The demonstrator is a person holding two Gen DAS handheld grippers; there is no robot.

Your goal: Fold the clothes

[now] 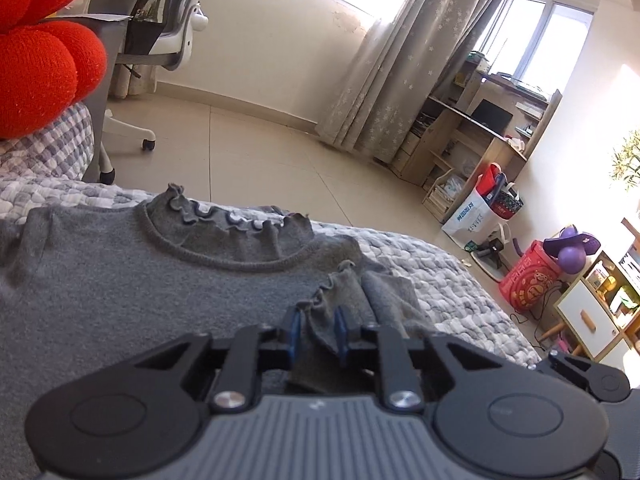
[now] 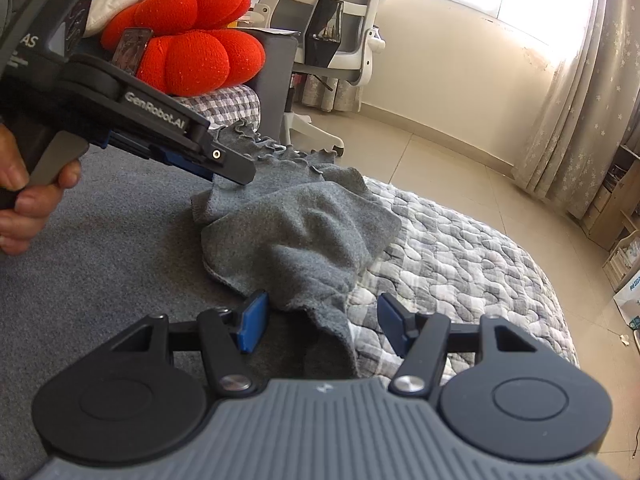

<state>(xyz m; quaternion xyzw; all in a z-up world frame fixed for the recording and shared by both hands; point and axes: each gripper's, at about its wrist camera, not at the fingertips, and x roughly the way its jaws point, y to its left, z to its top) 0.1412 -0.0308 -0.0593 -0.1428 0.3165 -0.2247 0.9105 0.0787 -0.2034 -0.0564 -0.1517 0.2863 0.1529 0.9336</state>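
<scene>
Grey knitted sweater (image 1: 120,264) lies spread on the quilted bed cover (image 1: 440,272), filling the lower left of the left wrist view, with its ruffled collar (image 1: 224,220) in the middle of the frame. One sleeve (image 2: 296,236) is brought over the body of the garment and lies bunched, in the centre of the right wrist view.

The left gripper (image 1: 318,330) is closed narrowly on the ruffled cuff (image 1: 320,300) of this sleeve; the cloth passes between its blue pads. In the right wrist view this same gripper comes in from the upper left, held by a hand (image 2: 24,200). The right gripper (image 2: 320,320) stands wide, holding nothing, and a loose edge of the sleeve hangs between its two fingers without touching them, as far as I can see.

I judge the fabric to be soft, light and limp. It will sag and wrinkle wherever it is not supported, and it is not fragile or slippery. Good places to hold seem to be the firm edges: the cuff, the hem, the shoulder seam. A hold in the middle of the knit would probably only stretch it.

A red knotted cushion (image 2: 192,40) rests in the upper left, apart from the sweater.
</scene>
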